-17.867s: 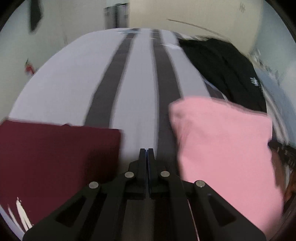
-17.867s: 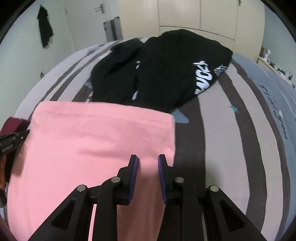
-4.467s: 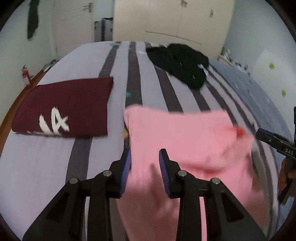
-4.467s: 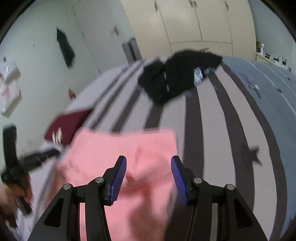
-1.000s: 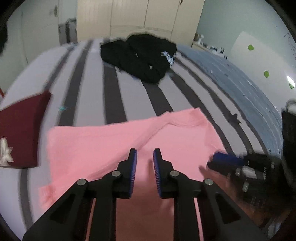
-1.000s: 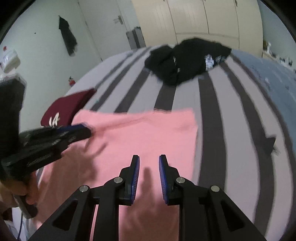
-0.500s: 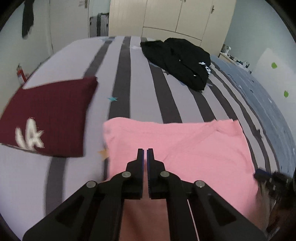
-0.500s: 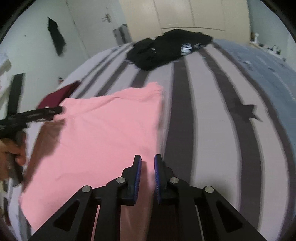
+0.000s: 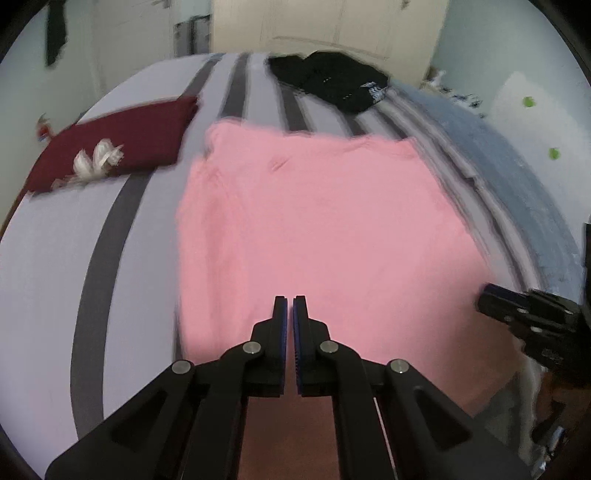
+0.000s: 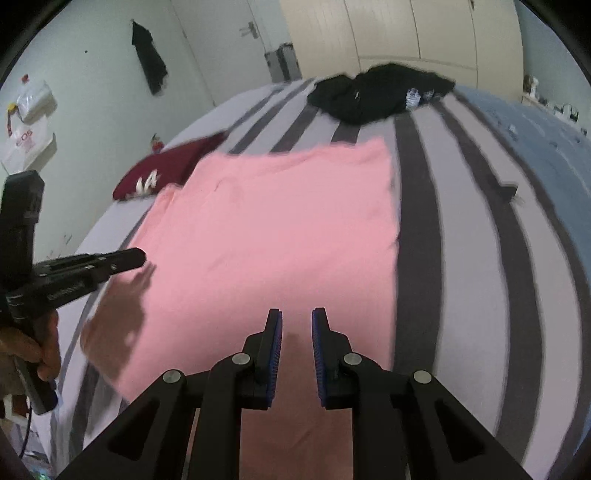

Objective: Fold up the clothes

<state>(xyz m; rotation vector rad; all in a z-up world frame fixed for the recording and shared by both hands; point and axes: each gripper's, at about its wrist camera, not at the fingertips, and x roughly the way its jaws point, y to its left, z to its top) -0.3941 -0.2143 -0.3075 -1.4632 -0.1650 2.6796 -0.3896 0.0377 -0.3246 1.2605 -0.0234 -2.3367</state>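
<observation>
Pink cloth fills the middle of both our views: the pink shirt [image 9: 317, 221] lies spread flat on the striped bedspread [image 9: 48, 258], and we place everything else from it. Beyond its far left corner sits the folded maroon garment [image 9: 122, 144] with white lettering, close to the shirt but not on it. Farther back, past the shirt's far edge and well apart from it, the black clothes [image 10: 380, 92] lie in a loose heap. We hold our left gripper [image 9: 290, 314] above the near part of the shirt, its jaws pressed together with nothing between them. Our right gripper [image 10: 296, 328] hangs over the near right part of the shirt, and its jaws, which have just opened a little further, stand narrowly apart with only a slim gap; no cloth is pinched there, and whether the tips touch the fabric we cannot tell. From the right wrist view we see our left hand [image 10: 26, 354] wrapped around the handle of its gripper, off the shirt's left edge. Behind the bed, far past the shirt, stand pale wardrobe doors [image 10: 424, 33], and a dark garment [image 10: 149, 62] hangs on the wall to the left.
</observation>
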